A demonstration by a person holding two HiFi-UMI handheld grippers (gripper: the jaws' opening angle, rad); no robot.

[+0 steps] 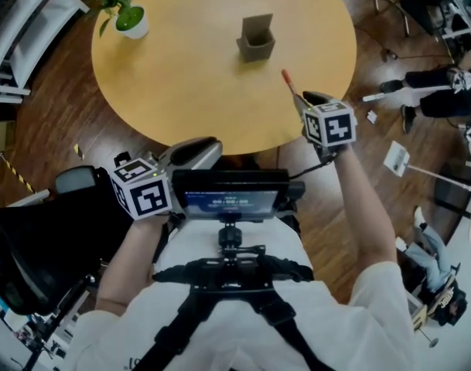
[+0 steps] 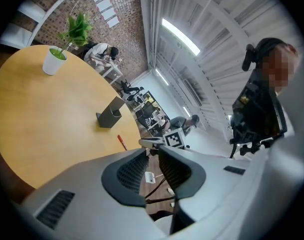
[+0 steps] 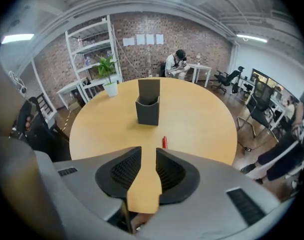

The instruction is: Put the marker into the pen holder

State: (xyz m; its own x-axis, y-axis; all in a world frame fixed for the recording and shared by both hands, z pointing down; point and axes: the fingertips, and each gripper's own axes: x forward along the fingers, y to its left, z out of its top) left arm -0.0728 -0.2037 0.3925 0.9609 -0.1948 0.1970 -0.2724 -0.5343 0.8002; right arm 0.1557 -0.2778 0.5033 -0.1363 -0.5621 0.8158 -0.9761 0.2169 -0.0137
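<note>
Lying flat on the round light-wood table [image 1: 189,76], the slim red marker [image 1: 287,79] slants just right of frame centre, close to the table's lower-right edge, well apart from the dark grey square pen holder [image 1: 257,39] above it. Bare tabletop spreads between them. The right gripper [image 3: 148,156], arm outstretched, sits at the marker's near end, jaws released, nothing between them. The left gripper [image 2: 152,156] hangs off-table at lower left, jaws apart and empty.
</note>
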